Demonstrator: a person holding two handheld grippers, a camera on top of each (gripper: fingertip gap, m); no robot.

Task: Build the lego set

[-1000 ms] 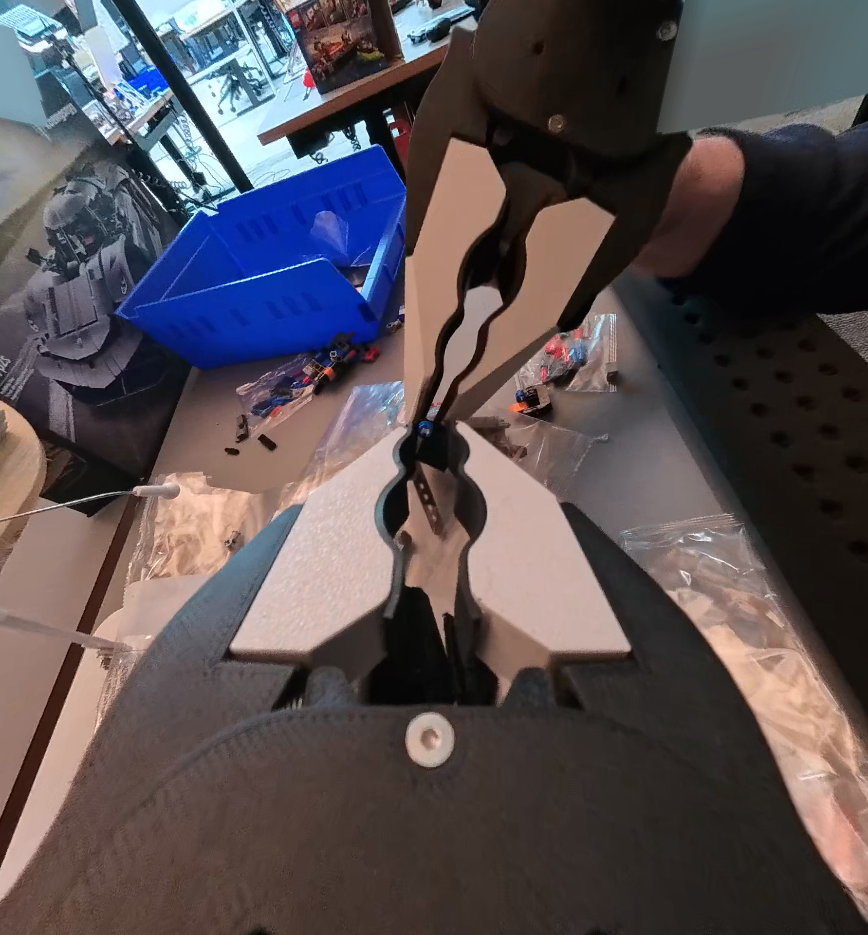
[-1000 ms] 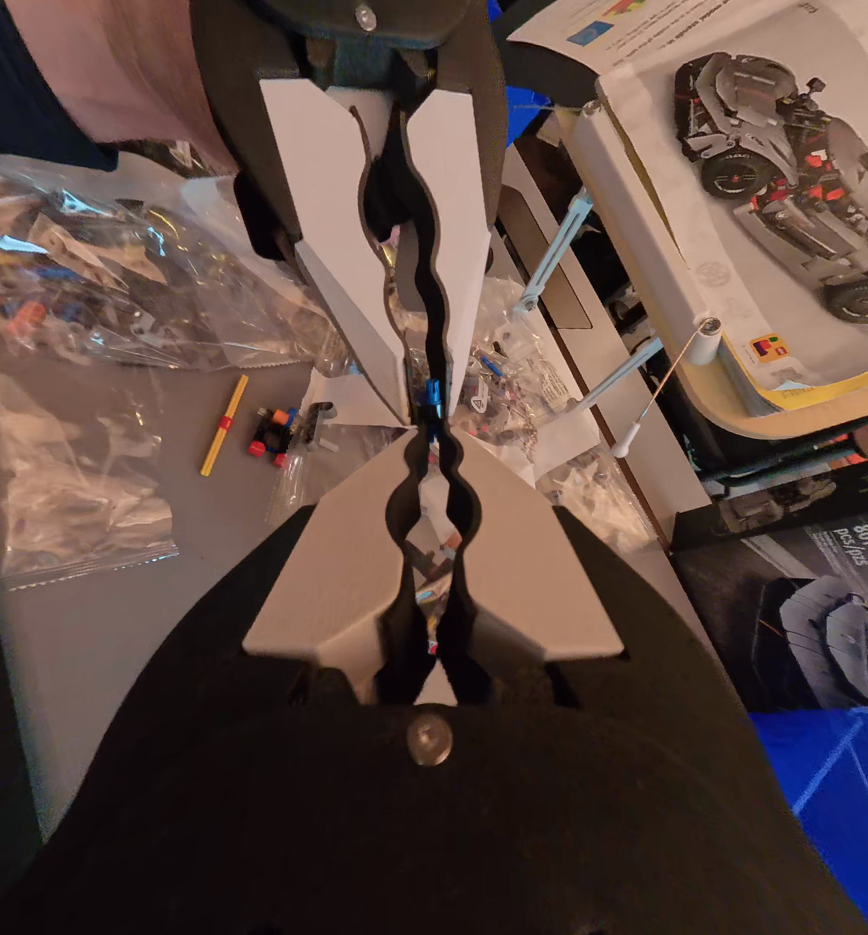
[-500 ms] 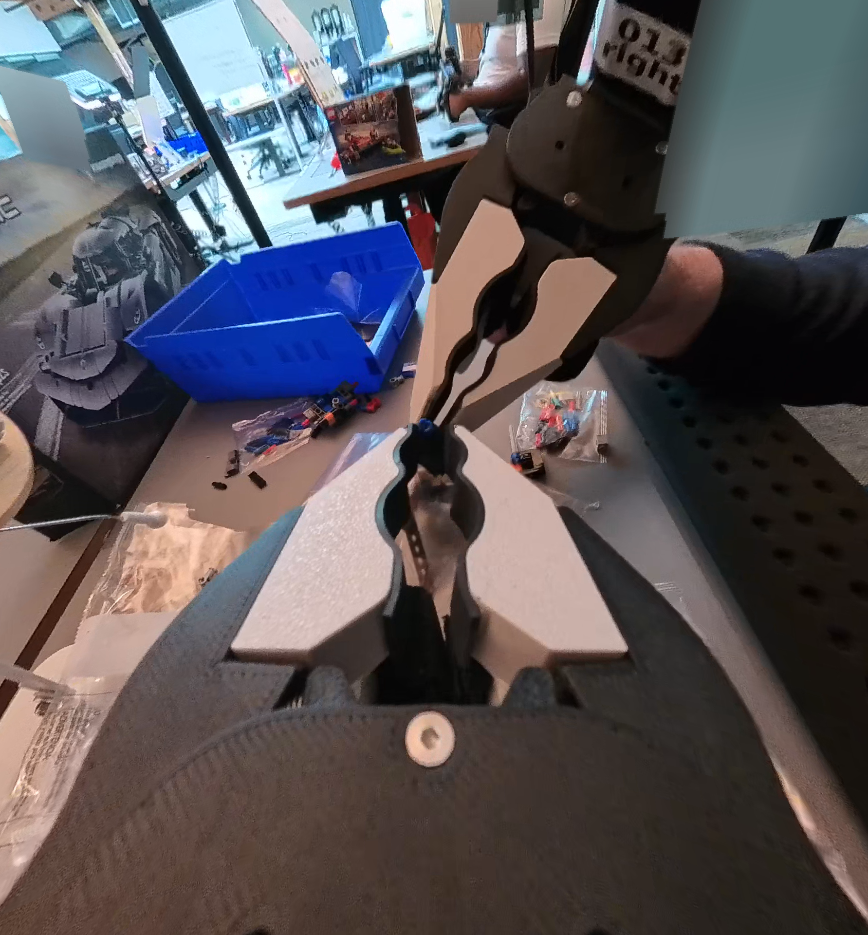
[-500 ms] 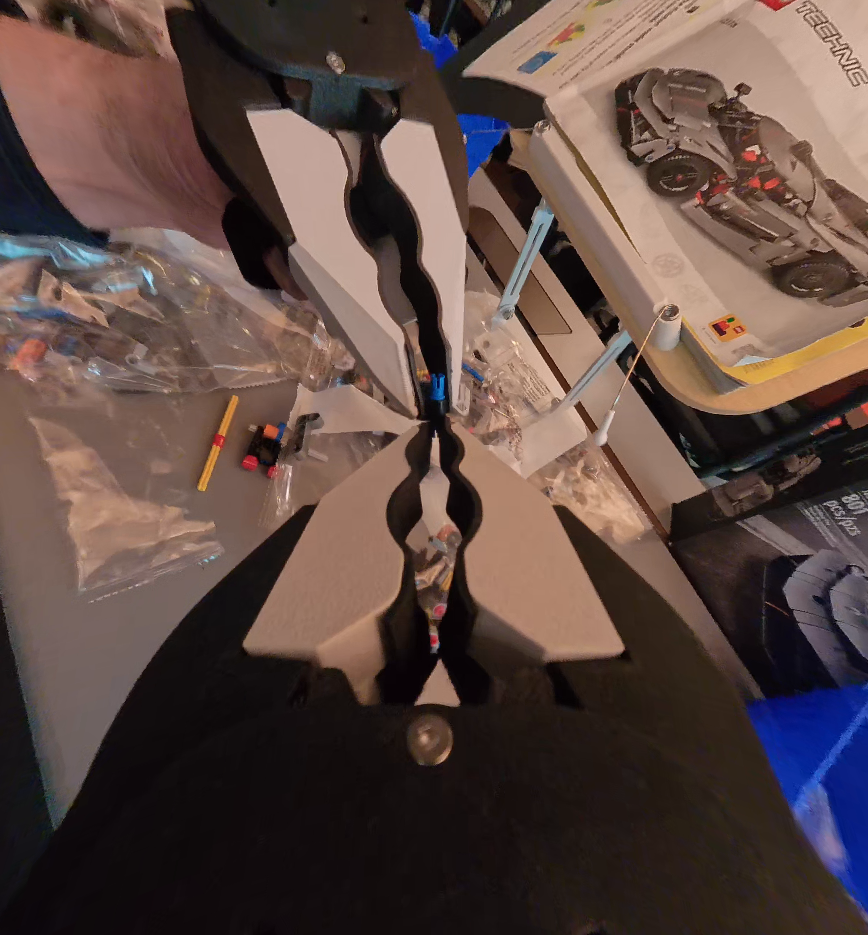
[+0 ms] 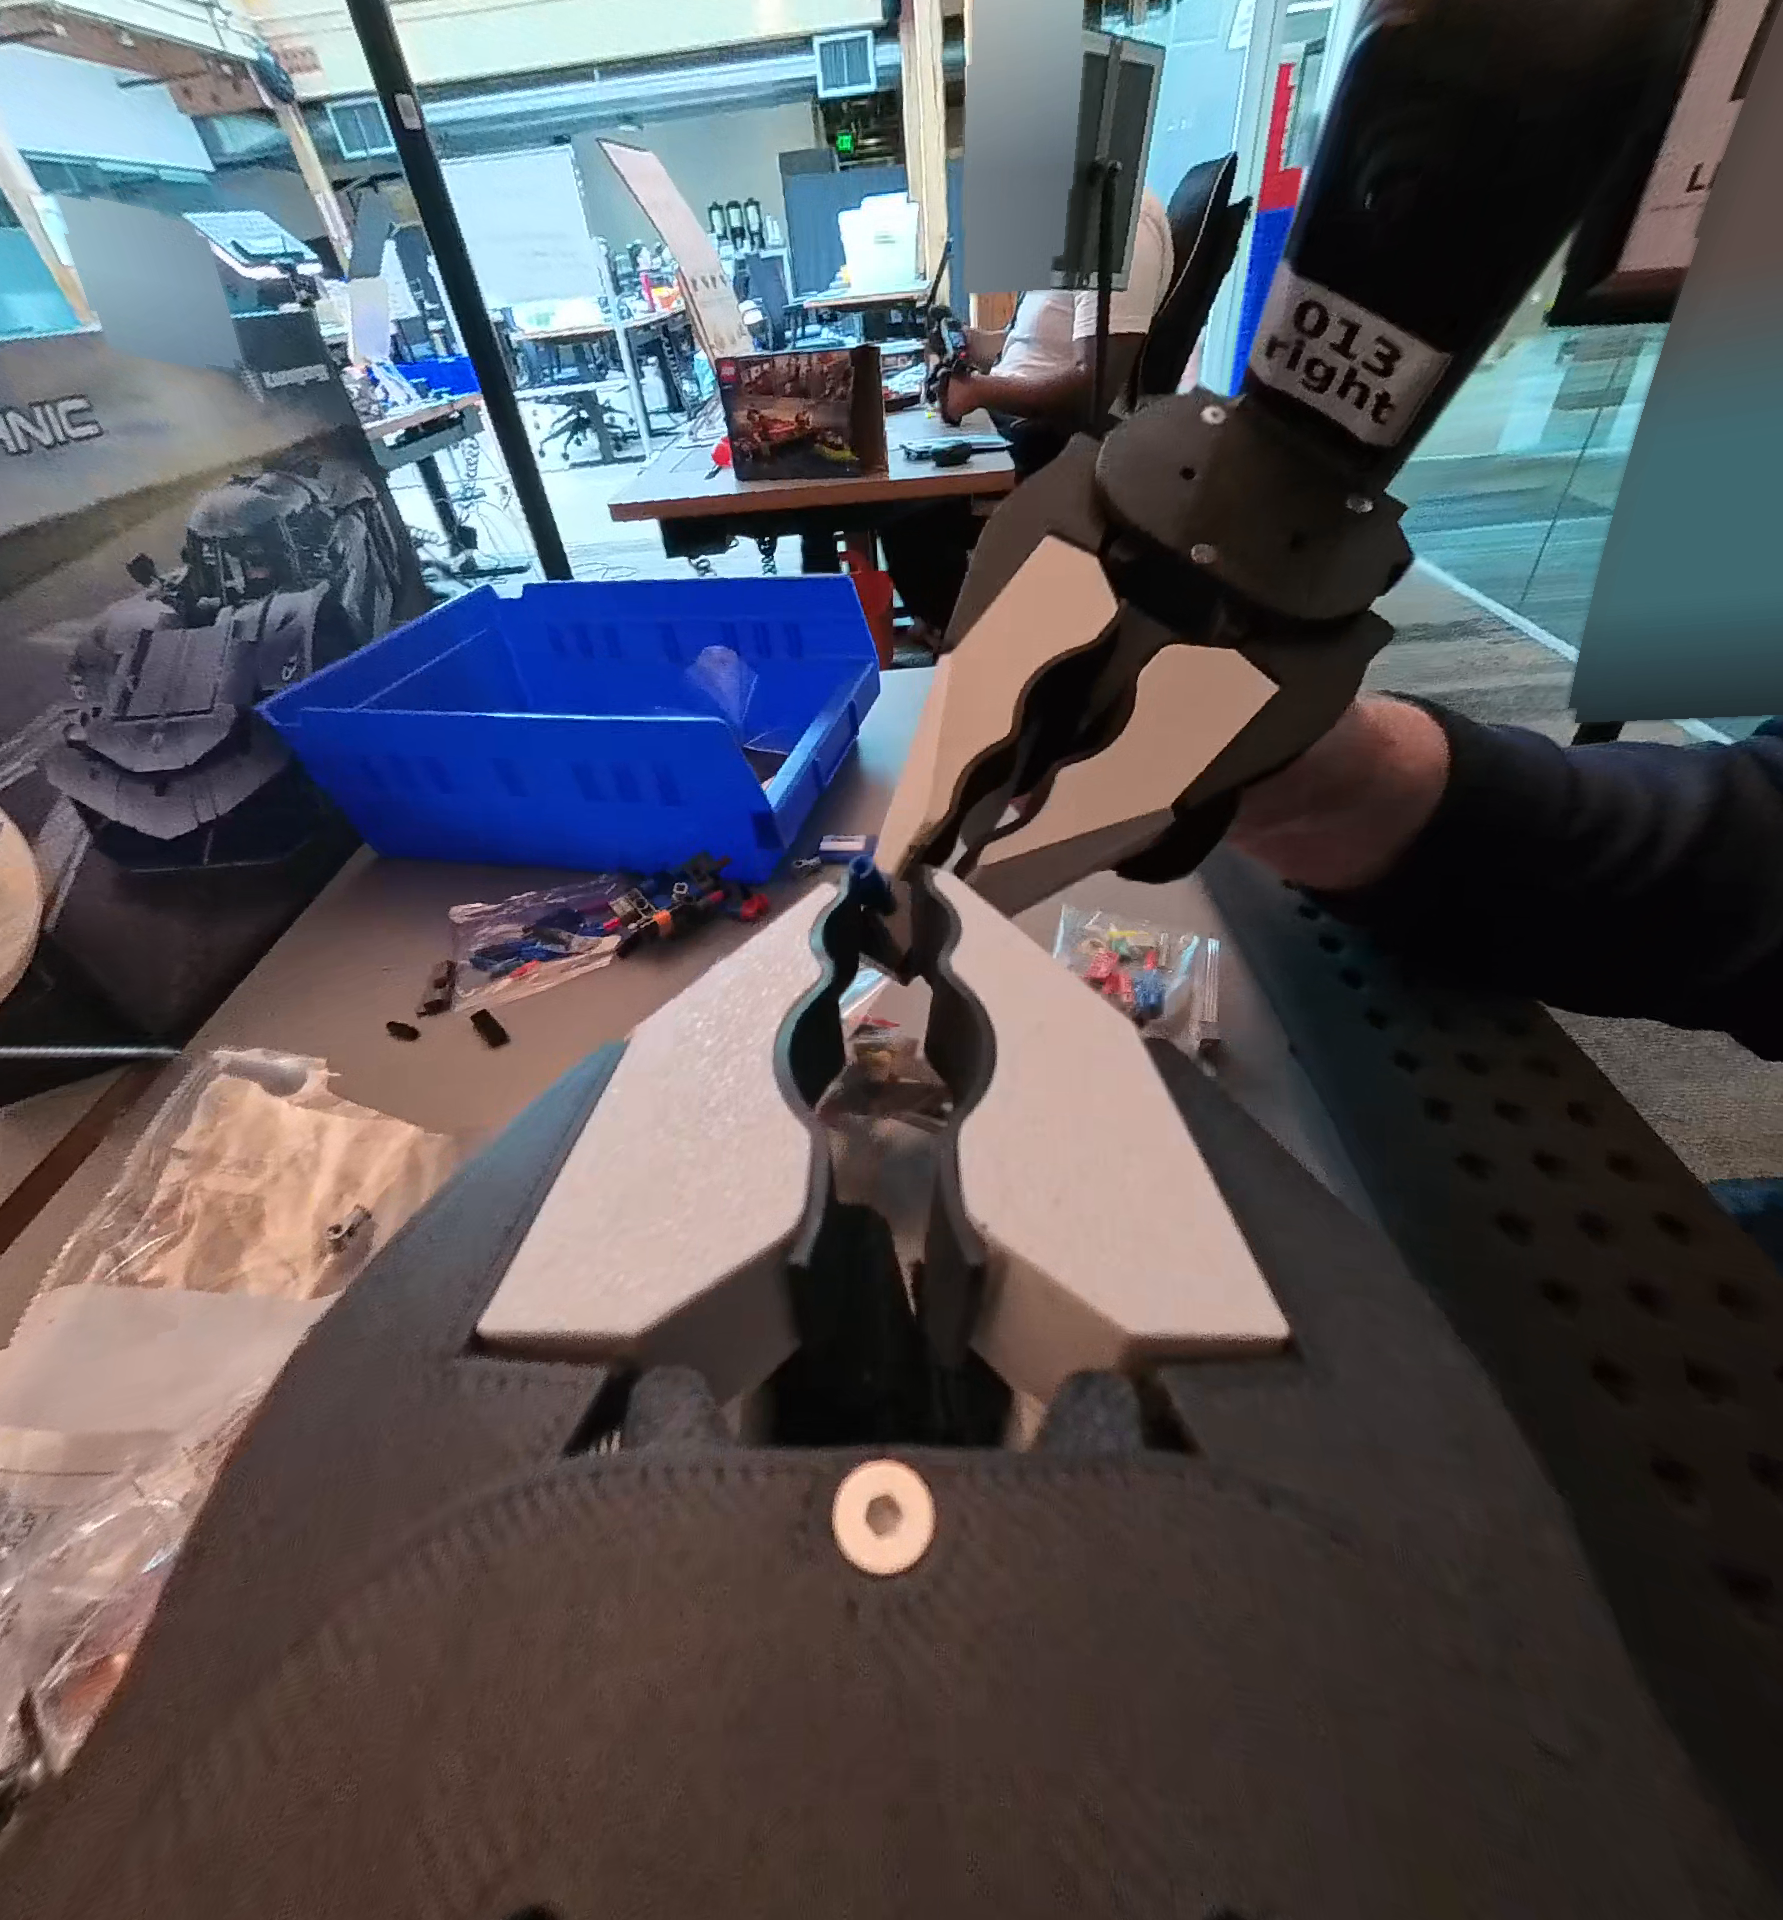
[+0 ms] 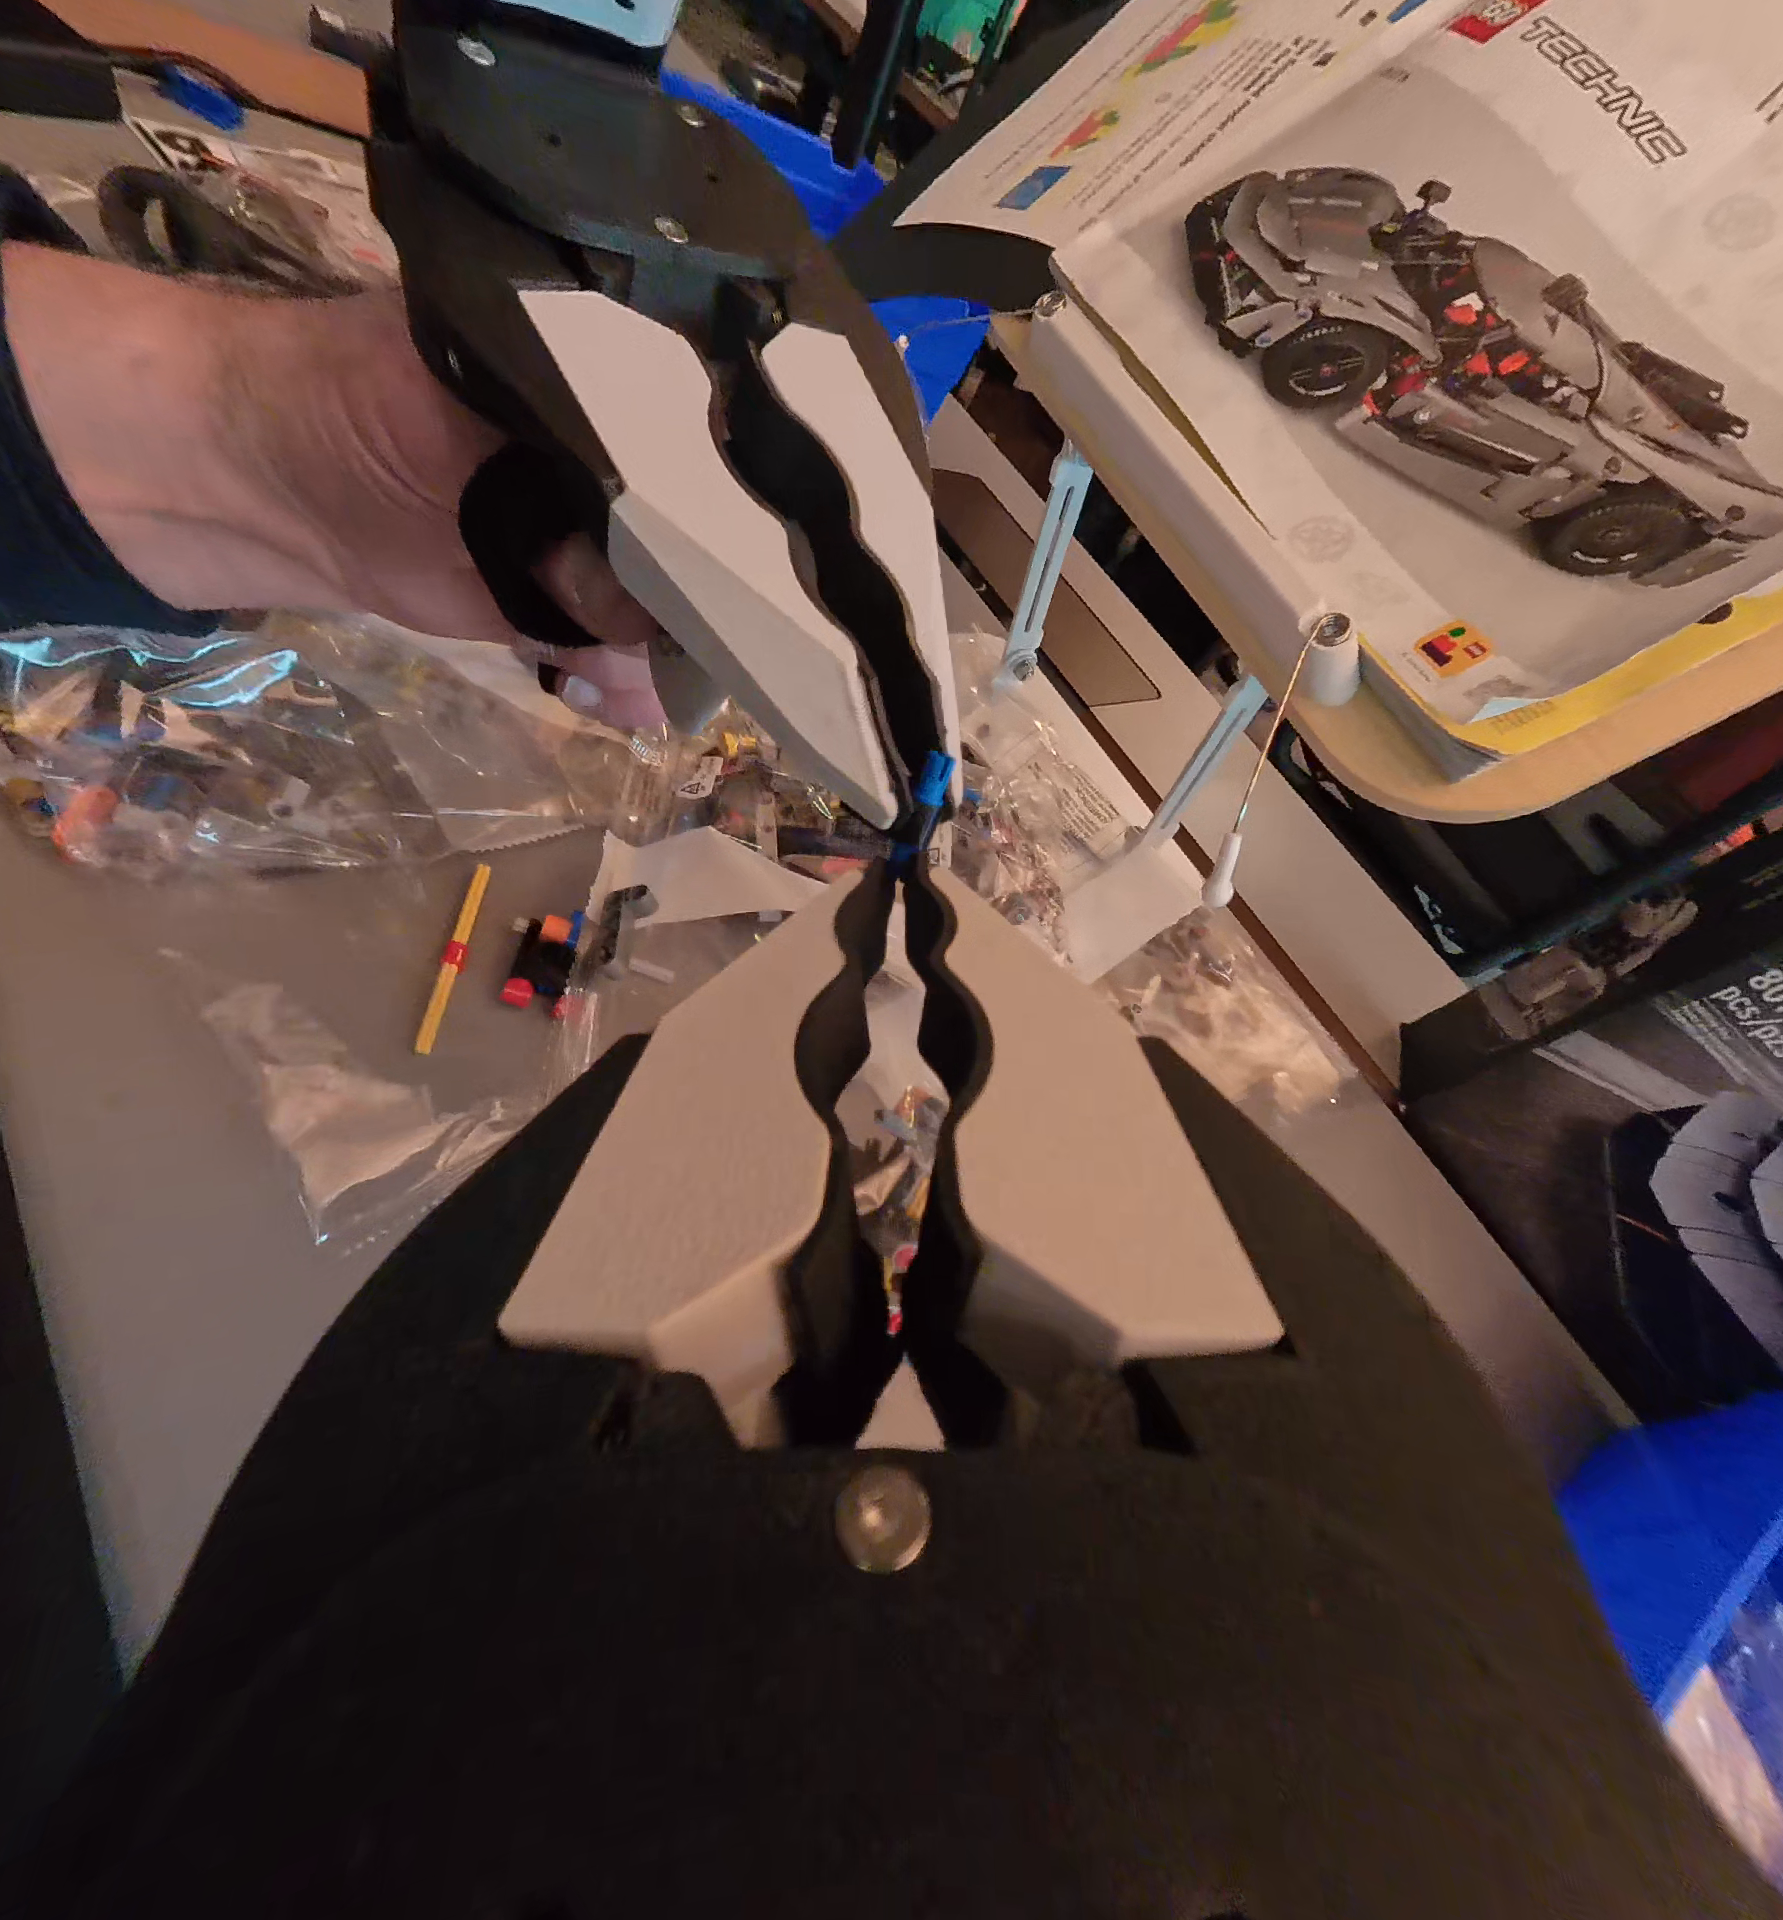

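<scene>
Two hand-held grippers meet tip to tip above a cluttered worktop (image 5: 347,966), mid-way through joining small parts of a Lego set. The left gripper (image 5: 882,904) is closed on a dark piece with a blue pin (image 5: 863,883) at its tip; in the right wrist view the right gripper (image 6: 902,883) is pinched on a thin dark part just below a second blue connector (image 6: 934,779) held in the opposite tips. The two are held nose to nose, seemingly so that pin and hole line up along one axis — a push-fit that appears close but not visibly seated.

At 10 o'clock from the meeting point in the left wrist view sits a blue bin (image 5: 575,748), tilted open toward the camera, holding what looks like a scrap of clear plastic and little else. Just before it, at 9 o'clock, a torn clear bag (image 5: 544,935) spills blue, red and black pieces; at 3 o'clock a small sealed bag (image 5: 1141,961) keeps coloured pins together. More clear bags (image 6: 243,727) of parts lie at 10 o'clock in the right wrist view, beside a loose yellow axle (image 6: 451,961) at 9 o'clock.

The instruction booklet (image 6: 1489,343) stands propped on a stand at 1 o'clock — placed, it seems, to be read while both hands work.
</scene>
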